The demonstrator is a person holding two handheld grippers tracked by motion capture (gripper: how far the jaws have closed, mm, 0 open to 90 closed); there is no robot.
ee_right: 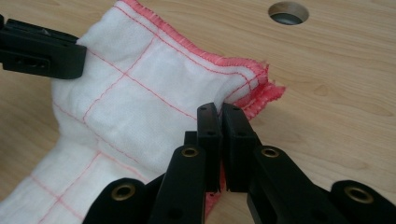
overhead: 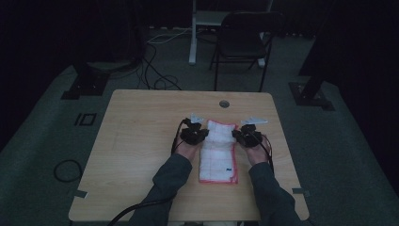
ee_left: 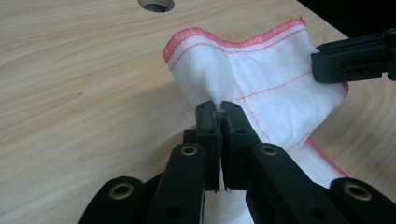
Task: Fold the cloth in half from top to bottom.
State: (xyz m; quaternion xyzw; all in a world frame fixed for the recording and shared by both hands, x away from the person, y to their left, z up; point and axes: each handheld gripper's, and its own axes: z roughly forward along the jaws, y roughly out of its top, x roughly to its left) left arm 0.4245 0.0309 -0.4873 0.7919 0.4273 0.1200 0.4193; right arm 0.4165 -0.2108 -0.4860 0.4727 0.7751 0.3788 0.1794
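1. Left gripper [ee_left: 219, 109]: fingers [ee_left: 207, 126] pinched tight on the left edge of the white cloth [ee_left: 275, 84], at its raised far end.
2. Right gripper [ee_right: 220, 112]: fingers [ee_right: 237, 135] clamped on the cloth's right edge, by its frayed pink-stitched corner.
3. Cloth is folded and thin-woven with a red grid, and lies mid-tabletop [overhead: 141, 141] between both hands.
4. A round cable hole [overhead: 224, 103] lies beyond; a dark folding chair [overhead: 242, 40] stands behind the tabletop.

Cloth [ee_left: 275, 79]: soft white woven fabric, pink stitched hem, matt.
Table [ee_left: 70, 93]: pale wood-grain top, smooth.
Left gripper [ee_left: 219, 108]: matt black plastic, brass-coloured rivets.
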